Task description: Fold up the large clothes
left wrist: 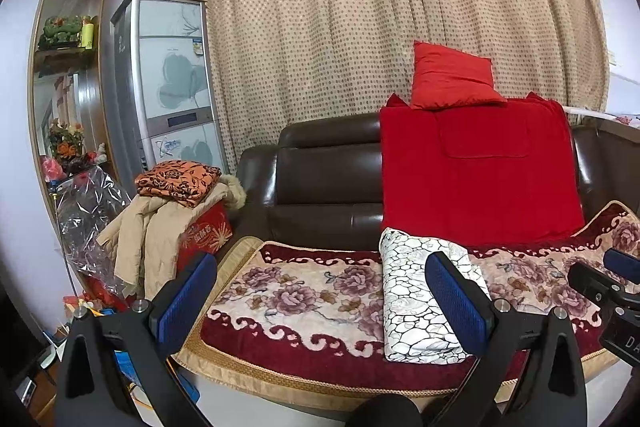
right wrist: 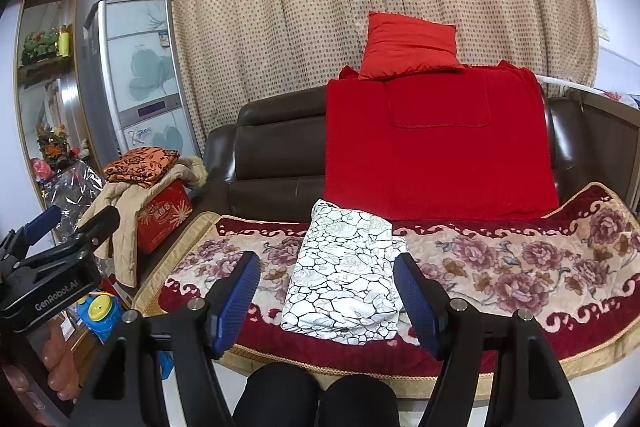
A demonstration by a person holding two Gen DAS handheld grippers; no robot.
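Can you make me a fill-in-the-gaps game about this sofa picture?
1. The folded white cloth with black stone pattern lies on the ____ seat cover.
2. The red square pillow sits on top of the red ____.
3. The brown leather sofa stands before a dotted beige ____.
4. Both grippers, left and right, are ____.

Missing words: flowered; blanket; curtain; open

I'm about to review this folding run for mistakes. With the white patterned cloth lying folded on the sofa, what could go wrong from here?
1. The folded white cloth reaches close to the front edge of the floral sofa cover; a nudge might slide it off.
2. Both hand-held grippers, left and right, are open and empty; pinching one layer could undo the fold.
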